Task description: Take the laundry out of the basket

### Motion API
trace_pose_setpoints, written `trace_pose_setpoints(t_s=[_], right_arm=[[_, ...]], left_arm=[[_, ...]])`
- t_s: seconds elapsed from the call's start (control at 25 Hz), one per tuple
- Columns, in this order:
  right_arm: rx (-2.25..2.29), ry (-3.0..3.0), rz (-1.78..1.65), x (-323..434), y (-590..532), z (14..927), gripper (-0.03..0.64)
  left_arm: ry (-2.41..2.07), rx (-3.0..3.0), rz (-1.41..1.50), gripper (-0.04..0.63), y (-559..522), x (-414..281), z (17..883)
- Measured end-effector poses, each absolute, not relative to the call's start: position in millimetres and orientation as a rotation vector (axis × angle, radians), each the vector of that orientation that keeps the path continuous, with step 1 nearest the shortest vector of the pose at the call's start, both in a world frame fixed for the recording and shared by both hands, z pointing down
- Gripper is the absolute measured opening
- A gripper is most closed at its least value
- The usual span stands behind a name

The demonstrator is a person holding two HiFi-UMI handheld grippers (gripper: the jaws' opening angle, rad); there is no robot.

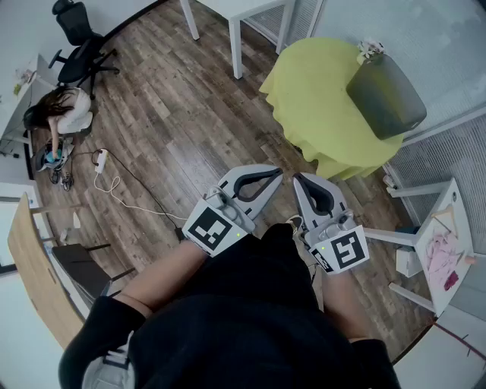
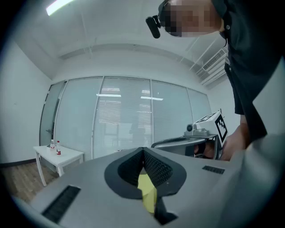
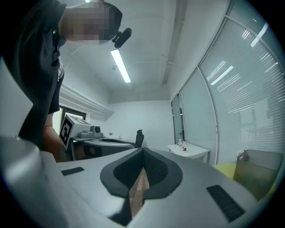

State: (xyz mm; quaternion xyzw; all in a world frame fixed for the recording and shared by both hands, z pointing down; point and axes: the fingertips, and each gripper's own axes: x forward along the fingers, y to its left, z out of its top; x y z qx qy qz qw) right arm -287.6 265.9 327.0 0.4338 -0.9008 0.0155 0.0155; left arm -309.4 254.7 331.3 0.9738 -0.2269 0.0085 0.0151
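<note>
A grey laundry basket [image 1: 386, 95] stands on a round table under a yellow cloth [image 1: 319, 99] at the upper right; its contents are hidden. The basket [image 3: 259, 171] also shows at the right edge of the right gripper view. My left gripper [image 1: 278, 175] and right gripper [image 1: 297, 179] are held level and side by side close to my body, over the wood floor and short of the table. In their own views the left gripper [image 2: 143, 150] and the right gripper [image 3: 143, 151] have their jaws shut with nothing between them.
White tables [image 1: 243, 19] stand at the back. At the far left are an office chair [image 1: 80, 42] and a crouching person [image 1: 61, 114]. A cable [image 1: 121, 190] trails on the floor. A white rack [image 1: 440, 243] stands at the right, a wooden board [image 1: 34, 273] at the left.
</note>
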Motion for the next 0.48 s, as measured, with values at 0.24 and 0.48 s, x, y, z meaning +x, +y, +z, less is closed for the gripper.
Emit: trace_pose_setpoints(t_s=[0.24, 0.48], right_arm=[[1.355, -2.802, 0.060, -287.2, 273.4, 325.9, 0.023], [1.404, -2.787, 0.064, -278.6, 276.8, 323.8, 0.023]], left_arm=[[-0.692, 3.030, 0.022, 0.008, 261.5, -309.4, 330.3], [-0.676, 3.031, 0.017, 0.008, 264.8, -307.9, 329.9]])
